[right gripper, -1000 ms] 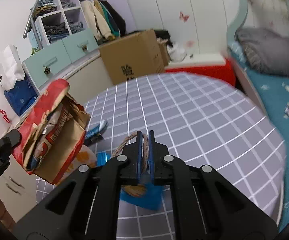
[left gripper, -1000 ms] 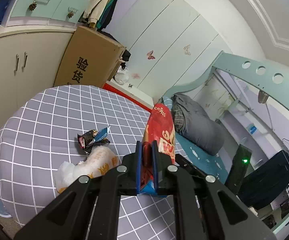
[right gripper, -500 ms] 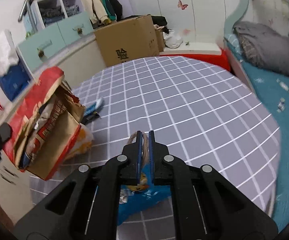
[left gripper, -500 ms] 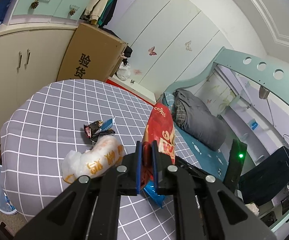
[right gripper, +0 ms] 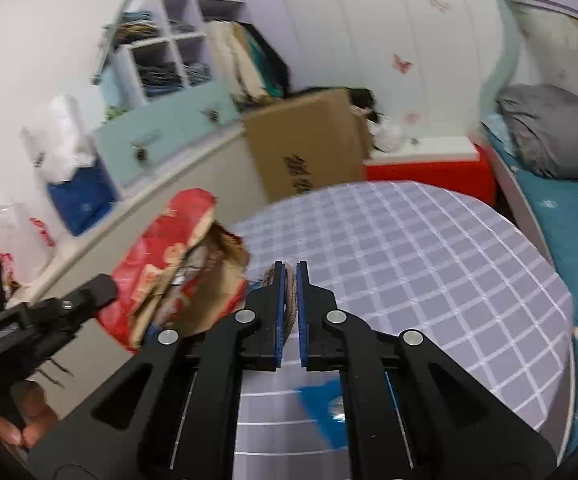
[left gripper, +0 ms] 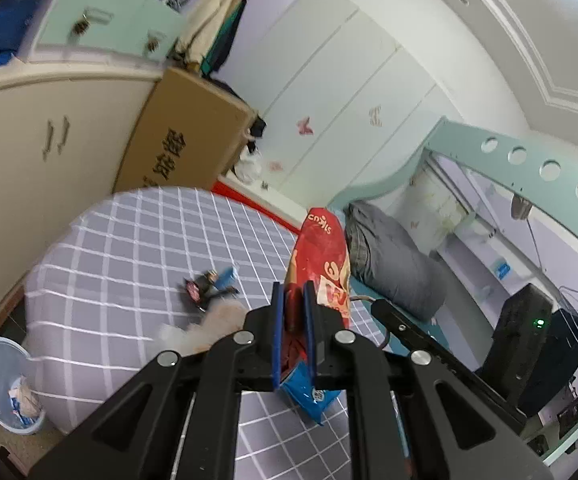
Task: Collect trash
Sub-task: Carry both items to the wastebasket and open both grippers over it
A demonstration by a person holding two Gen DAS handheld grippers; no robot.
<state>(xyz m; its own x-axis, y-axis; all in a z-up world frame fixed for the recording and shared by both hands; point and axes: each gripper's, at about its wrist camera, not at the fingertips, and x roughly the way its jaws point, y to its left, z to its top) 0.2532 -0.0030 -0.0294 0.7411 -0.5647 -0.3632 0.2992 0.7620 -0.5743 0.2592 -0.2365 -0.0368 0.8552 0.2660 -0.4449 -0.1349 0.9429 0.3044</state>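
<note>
The red paper bag (left gripper: 323, 256) is pinched at its edge by the left gripper (left gripper: 292, 320) above the checked round table (left gripper: 129, 248). A brown rope handle (right gripper: 287, 300) is clamped by the right gripper (right gripper: 287, 312), a blue wrapper (right gripper: 325, 400) hanging beneath. Small wrappers (left gripper: 209, 284) are seen on the table, beyond the bag.

Black left gripper (left gripper: 293, 304), black right gripper (right gripper: 287, 288), blue pads, silver screws, angular linkage arms
</note>
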